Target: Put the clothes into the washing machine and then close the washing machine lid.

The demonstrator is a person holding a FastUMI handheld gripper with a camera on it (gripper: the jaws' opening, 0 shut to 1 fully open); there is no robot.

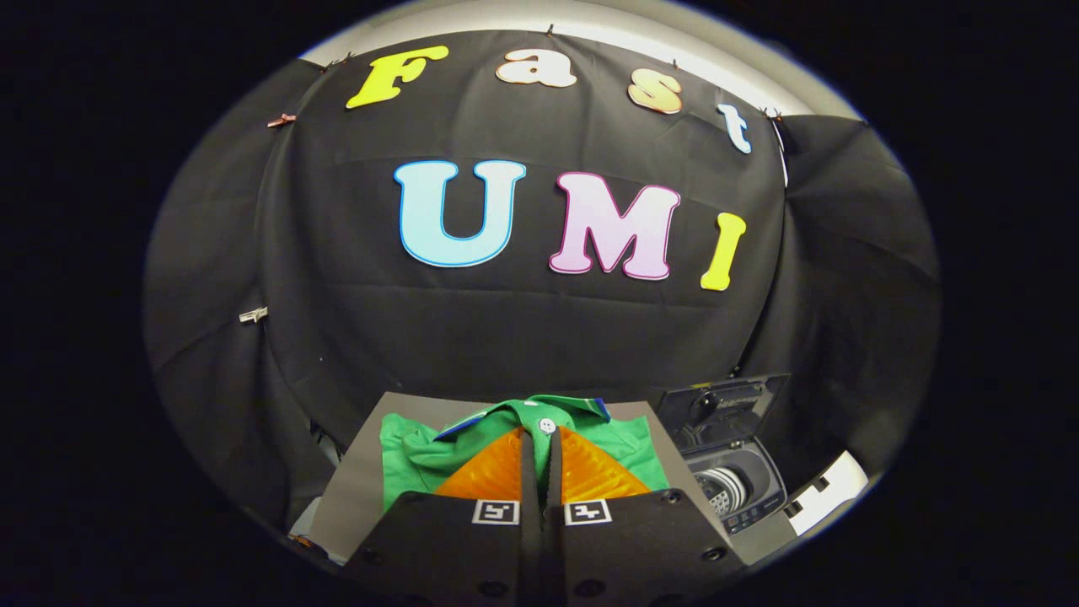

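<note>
One garment, a green shirt (421, 451), lies flat on a grey board (358, 497), just ahead of and under the gripper (540, 434), whose fingers stand almost closed above its collar with nothing visibly pinched. The pickup step looks not yet done; next the fingers must part and bite the cloth. Right of the board, the washing machine (733, 493) waits, lid (721, 403) raised, nothing blocking the path.

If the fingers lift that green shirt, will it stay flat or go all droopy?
Probably droopy: the green shirt is soft folded cloth with wrinkles, so it would likely sag and unfold. It looks light for its size. Pushed, it would probably bunch up rather than slide. The gripper has its fingers nearly together above the collar.
</note>
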